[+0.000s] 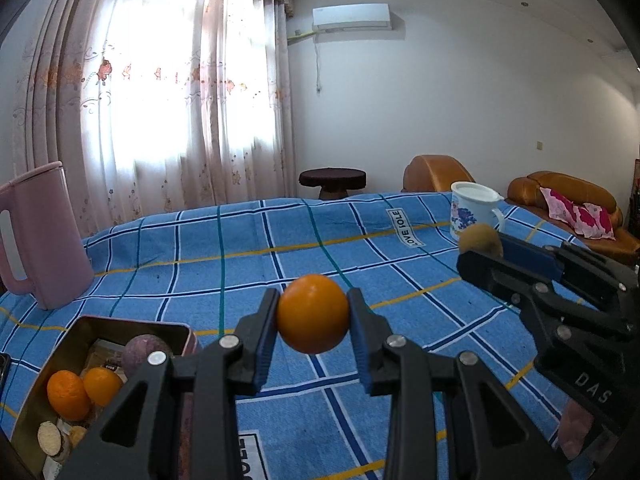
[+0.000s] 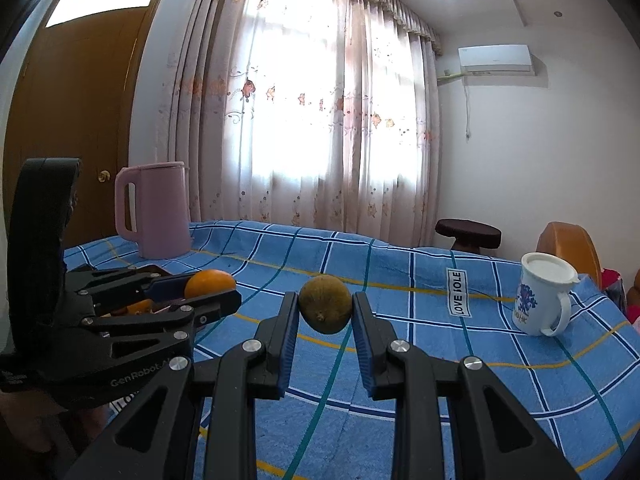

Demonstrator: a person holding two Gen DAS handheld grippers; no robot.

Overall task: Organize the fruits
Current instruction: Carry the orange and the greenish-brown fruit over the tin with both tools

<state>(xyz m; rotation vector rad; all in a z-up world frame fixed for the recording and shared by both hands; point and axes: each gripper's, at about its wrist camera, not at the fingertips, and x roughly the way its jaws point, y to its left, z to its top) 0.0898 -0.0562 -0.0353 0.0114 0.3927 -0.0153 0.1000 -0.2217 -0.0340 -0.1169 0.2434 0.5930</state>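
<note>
My left gripper [image 1: 313, 314] is shut on an orange [image 1: 313, 313] and holds it above the blue checked cloth. It also shows in the right wrist view [image 2: 208, 292] with the orange [image 2: 210, 282]. My right gripper [image 2: 325, 306] is shut on a brown-green kiwi [image 2: 325, 304], held above the cloth. It shows at the right of the left wrist view [image 1: 486, 250] with the kiwi [image 1: 480, 238]. A metal tin [image 1: 132, 326] at lower left holds two oranges [image 1: 68, 394], a purple fruit [image 1: 146, 354] and other bits.
A pink kettle [image 1: 38, 236] stands at the far left of the cloth-covered table [image 1: 224, 272]. A white flowered mug [image 2: 540, 294] with a lid stands at the far right. A dark stool [image 1: 332, 180] and orange sofa [image 1: 560, 192] lie beyond the table.
</note>
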